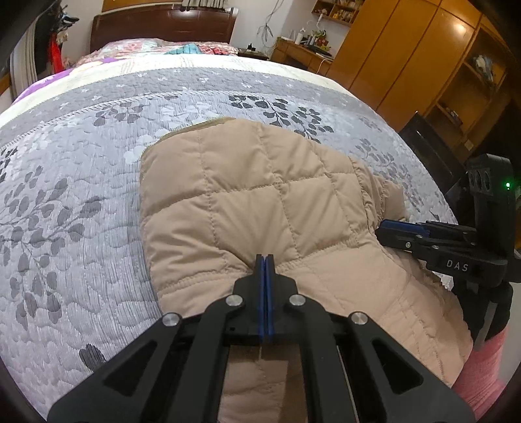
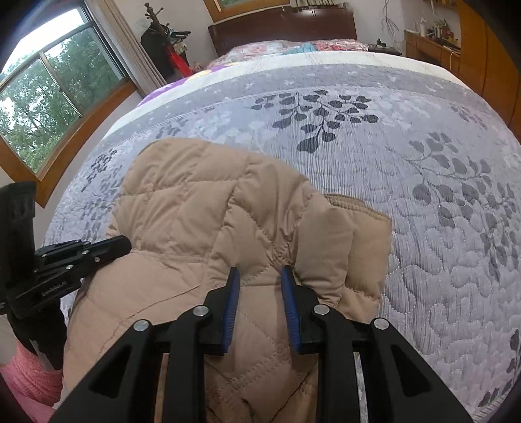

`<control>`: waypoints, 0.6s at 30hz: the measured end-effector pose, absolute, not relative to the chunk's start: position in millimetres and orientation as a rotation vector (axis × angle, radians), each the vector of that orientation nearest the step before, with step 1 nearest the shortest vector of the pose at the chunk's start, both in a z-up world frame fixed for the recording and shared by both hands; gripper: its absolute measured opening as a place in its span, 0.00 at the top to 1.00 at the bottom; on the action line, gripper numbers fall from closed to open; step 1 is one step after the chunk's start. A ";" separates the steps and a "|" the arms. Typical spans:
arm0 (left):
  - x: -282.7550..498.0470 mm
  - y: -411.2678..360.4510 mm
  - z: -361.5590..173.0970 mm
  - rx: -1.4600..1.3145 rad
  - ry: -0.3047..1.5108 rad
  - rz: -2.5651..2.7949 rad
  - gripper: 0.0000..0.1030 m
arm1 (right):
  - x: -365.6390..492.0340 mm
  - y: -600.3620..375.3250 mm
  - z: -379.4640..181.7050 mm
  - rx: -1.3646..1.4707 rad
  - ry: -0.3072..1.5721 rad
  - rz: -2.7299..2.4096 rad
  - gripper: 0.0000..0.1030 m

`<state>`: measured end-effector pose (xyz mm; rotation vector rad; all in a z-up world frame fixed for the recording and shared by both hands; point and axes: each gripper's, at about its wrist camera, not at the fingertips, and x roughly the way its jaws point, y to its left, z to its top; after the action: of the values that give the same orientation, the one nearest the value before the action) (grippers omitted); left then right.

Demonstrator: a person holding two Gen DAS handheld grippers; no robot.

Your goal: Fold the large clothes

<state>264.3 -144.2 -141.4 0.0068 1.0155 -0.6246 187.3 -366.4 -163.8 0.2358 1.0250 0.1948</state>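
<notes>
A beige quilted jacket (image 1: pixel 247 195) lies partly folded on the grey leaf-patterned bedspread (image 1: pixel 81 195), at the bed's near edge. My left gripper (image 1: pixel 265 260) is shut, its blue pads pinched on the jacket's near seam. It also shows in the right wrist view (image 2: pixel 120 244), at the jacket's left side. My right gripper (image 2: pixel 260 273) is open, its jaws straddling a fold of the jacket (image 2: pixel 208 208) without closing on it. In the left wrist view the right gripper (image 1: pixel 387 227) sits at the jacket's right edge.
The bedspread (image 2: pixel 423 195) stretches far and to both sides. A dark headboard (image 1: pixel 162 29) and patterned bedding lie at the far end. Wooden wardrobes (image 1: pixel 407 65) stand on the right, a window (image 2: pixel 49 97) on the left. A pink sleeve (image 1: pixel 482 374) is at the near edge.
</notes>
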 end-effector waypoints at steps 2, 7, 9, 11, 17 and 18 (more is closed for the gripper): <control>263.9 -144.9 -142.7 0.013 1.014 -0.627 0.98 | 187.6 -365.2 -165.9 0.226 1.024 0.193 0.74; 265.5 -146.1 -146.0 0.018 1.015 -0.629 0.98 | 187.6 -363.7 -168.4 0.221 1.023 0.190 0.74; 265.5 -146.6 -146.8 0.019 1.014 -0.630 0.98 | 188.0 -364.4 -169.5 0.227 1.022 0.193 0.74; 265.9 -146.5 -148.1 0.014 1.017 -0.633 0.98 | 188.1 -364.9 -170.8 0.234 1.021 0.195 0.75; 268.2 -146.6 -153.0 0.002 1.020 -0.635 0.98 | 189.2 -364.1 -173.5 0.229 1.021 0.188 0.75; 267.4 -147.4 -153.3 0.007 1.015 -0.630 0.98 | 189.0 -363.6 -173.5 0.230 1.022 0.185 0.75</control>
<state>267.4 -147.4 -153.3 0.0072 1.0154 -0.6297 189.0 -363.6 -173.5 0.2301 1.0222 0.1847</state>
